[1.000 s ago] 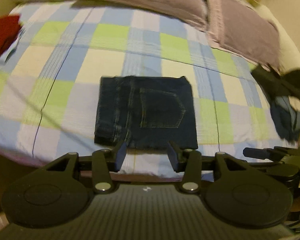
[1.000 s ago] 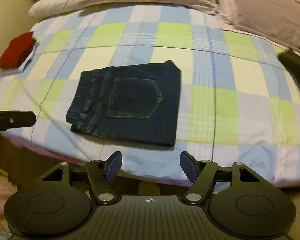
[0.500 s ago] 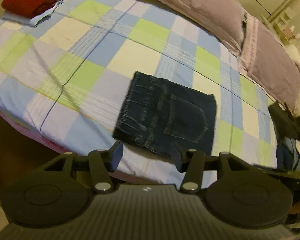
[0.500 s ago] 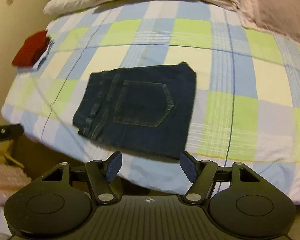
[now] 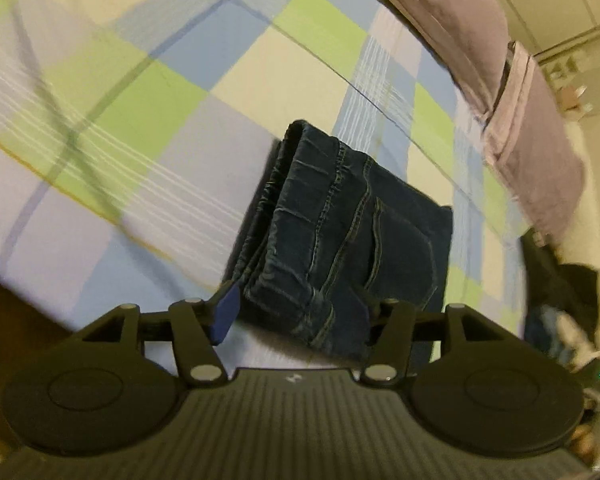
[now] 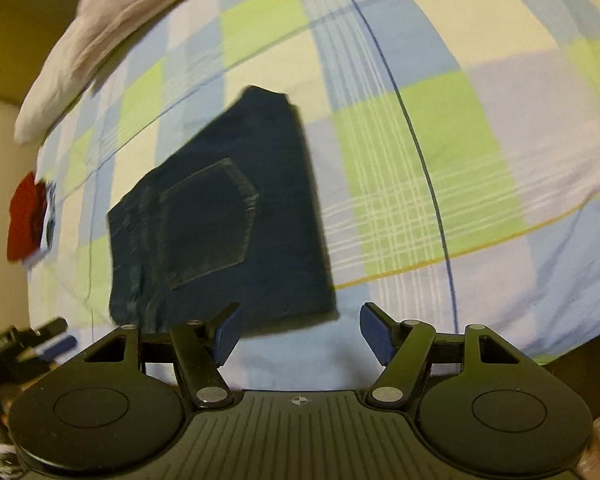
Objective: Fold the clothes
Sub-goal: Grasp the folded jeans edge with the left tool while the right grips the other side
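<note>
A folded pair of dark blue denim jeans (image 5: 352,236) lies on the bed's blue, green and cream checked sheet (image 5: 148,92), with mauve pillows (image 5: 536,152) at the upper right of the left wrist view and a folded red garment (image 6: 24,216) at the left edge of the right wrist view. The left tongs (image 5: 296,312), tilted down, are opening with the jeans' near corner between their jaws, gripping nothing. The right tongs (image 6: 302,338) hang wide open and empty just below the jeans' lower edge.

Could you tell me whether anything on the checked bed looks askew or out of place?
Nothing stands out. The dark blue folded jeans lie flat and squared on the checked bedsheet, and the red folded garment sits stacked at the far edge.
</note>
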`<state>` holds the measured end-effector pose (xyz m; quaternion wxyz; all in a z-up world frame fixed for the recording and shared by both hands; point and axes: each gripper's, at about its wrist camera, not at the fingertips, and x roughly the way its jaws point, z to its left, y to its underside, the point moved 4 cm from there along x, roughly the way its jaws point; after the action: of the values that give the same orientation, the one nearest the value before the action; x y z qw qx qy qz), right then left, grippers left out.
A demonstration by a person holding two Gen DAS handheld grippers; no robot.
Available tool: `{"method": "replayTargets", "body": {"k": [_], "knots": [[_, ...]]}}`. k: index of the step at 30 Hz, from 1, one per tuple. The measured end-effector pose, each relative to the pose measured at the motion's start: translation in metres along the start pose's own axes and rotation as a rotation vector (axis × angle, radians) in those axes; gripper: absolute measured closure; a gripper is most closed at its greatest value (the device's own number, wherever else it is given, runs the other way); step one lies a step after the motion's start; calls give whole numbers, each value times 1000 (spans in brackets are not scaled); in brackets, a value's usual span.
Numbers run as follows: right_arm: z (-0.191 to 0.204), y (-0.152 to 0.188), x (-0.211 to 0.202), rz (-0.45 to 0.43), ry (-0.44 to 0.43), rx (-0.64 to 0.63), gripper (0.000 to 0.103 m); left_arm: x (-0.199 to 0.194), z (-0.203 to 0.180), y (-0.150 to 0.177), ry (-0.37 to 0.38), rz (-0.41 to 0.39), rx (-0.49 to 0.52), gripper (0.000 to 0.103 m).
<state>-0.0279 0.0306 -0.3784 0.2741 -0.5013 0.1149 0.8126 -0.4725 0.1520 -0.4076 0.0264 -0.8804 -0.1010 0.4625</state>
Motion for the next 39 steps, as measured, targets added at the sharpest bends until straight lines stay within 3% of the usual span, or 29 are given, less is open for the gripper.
{"method": "replayTargets", "body": {"k": [4,7,15,25,30,31,33,39], "knots": [[-12,-11,30,-34,-40,45,35,38,28,-15,111,56,-52,46],[-17,-19,49,-56,-89,70,34,60,37,-23,155,86,-27,46],[-28,-34,85,-101,-206,111,34,90,52,-36,264,91,-47,44],[-31,-55,111,-119,-393,136,34,110,43,-43,332,85,-48,42],[-27,-58,118,-88,-460,82,35,109,49,-41,360,80,-73,55],[-29,-57,117,-81,-471,77,42,110,51,-41,359,81,-75,63],[-35,-58,119,-67,-480,70,51,113,55,-41,363,84,-81,63],[-31,-63,128,-63,-496,60,52,118,44,-43,348,67,-74,64]]}}
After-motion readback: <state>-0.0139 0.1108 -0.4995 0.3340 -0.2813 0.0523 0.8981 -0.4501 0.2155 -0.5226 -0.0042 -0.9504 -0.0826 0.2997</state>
